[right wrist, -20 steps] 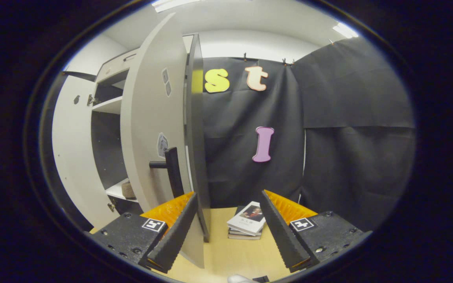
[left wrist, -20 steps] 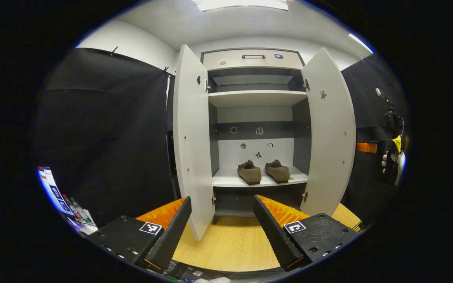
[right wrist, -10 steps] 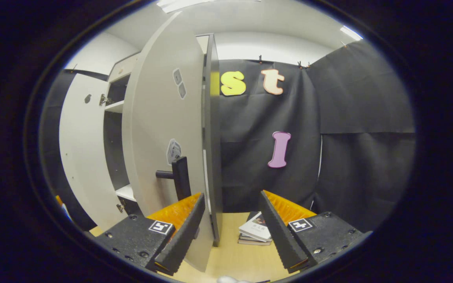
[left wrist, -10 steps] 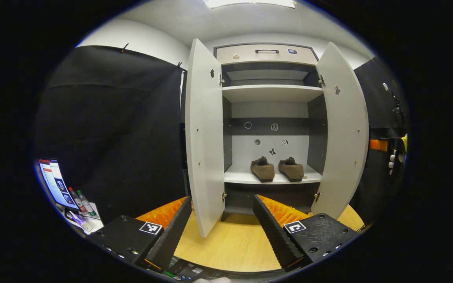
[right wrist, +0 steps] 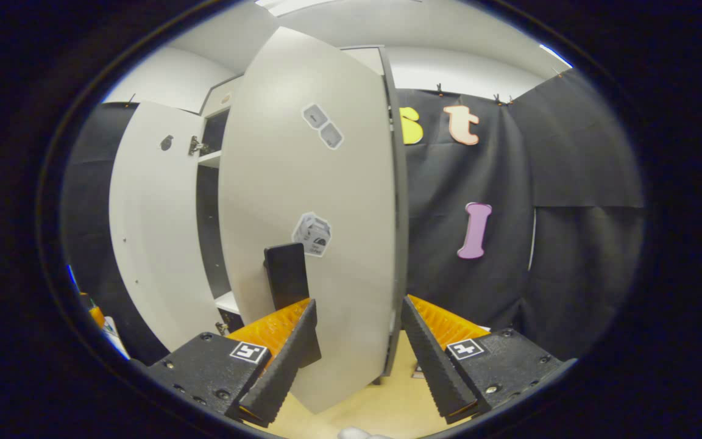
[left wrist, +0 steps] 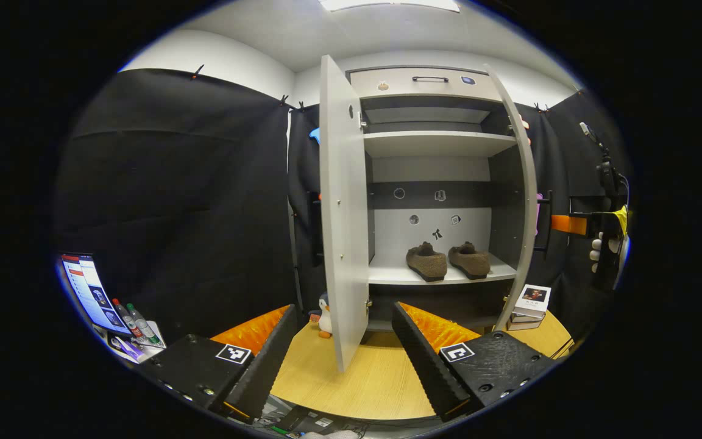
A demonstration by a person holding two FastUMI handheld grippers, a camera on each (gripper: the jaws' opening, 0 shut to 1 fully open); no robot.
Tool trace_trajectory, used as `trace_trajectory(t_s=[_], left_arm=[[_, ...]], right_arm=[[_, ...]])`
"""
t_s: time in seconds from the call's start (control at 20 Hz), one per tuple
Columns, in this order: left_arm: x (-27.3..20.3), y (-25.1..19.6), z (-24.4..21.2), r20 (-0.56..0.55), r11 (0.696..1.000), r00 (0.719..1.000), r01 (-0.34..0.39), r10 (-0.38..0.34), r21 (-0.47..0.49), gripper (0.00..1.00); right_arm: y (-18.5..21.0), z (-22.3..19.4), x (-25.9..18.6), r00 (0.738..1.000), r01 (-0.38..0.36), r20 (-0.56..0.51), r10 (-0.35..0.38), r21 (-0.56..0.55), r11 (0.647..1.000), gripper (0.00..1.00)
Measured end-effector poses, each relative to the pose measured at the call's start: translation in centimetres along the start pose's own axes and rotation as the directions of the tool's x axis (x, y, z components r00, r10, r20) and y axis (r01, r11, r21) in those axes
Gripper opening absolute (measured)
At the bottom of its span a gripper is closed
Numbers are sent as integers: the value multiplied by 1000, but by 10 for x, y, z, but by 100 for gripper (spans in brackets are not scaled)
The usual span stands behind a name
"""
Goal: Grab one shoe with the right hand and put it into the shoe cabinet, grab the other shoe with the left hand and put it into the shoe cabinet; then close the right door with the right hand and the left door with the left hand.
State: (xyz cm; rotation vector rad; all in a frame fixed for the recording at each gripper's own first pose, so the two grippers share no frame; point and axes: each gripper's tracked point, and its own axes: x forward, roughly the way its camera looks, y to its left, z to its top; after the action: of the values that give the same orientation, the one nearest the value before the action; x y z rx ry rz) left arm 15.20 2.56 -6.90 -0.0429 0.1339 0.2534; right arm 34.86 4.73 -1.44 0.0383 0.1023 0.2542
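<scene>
Both shoes (left wrist: 446, 261) are sitting side by side on the cabinet's (left wrist: 436, 143) lower shelf — that part looks done. The right gripper (right wrist: 356, 341), jaws spread, is facing the right door (right wrist: 320, 213); the left gripper (left wrist: 343, 350), also spread, is waiting near the left door (left wrist: 342, 207) — both doors are standing open.

- You stand on a pale wood floor (left wrist: 381, 378) inside a booth hung with black cloth (left wrist: 174, 201).
- Above the cloth you see a white wall (left wrist: 217, 58) and a white ceiling with a bright light panel (left wrist: 387, 5).
- At your far left sits a lit screen (left wrist: 86, 292) with small bottles (left wrist: 134, 317) beside it.
- A toy penguin (left wrist: 325, 317) and stacked books (left wrist: 528, 305) rest on the floor.
</scene>
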Motion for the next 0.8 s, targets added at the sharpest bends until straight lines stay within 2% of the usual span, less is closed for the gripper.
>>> trace_trajectory(t_s=[0.05, 0.1, 0.35, 0.5, 0.55, 0.8], left_arm=[[1, 8, -1, -3, 1000, 1000, -5, 5, -2, 96], [3, 16, -2, -8, 1000, 1000, -10, 10, -2, 96], [9, 45, -8, -16, 1000, 1000, -10, 10, -5, 96], [24, 65, -5, -7, 1000, 1000, 9, -9, -2, 96], [30, 71, -3, -1, 1000, 1000, 17, -17, 1, 100], [83, 103, 13, 42, 998, 998, 49, -50, 33, 96]], right_arm=[[14, -1, 3, 1000, -28, -4, 28, 12, 1000, 94], [27, -1, 5, 999, -41, -4, 41, 19, 999, 96], [64, 1, -11, 999, -51, 14, 51, -10, 999, 96], [73, -9, -31, 999, -37, -7, 37, -21, 999, 98], [73, -12, -40, 1000, -26, -11, 25, -26, 999, 98], [74, -43, -91, 997, 55, -44, -57, -31, 998, 98]])
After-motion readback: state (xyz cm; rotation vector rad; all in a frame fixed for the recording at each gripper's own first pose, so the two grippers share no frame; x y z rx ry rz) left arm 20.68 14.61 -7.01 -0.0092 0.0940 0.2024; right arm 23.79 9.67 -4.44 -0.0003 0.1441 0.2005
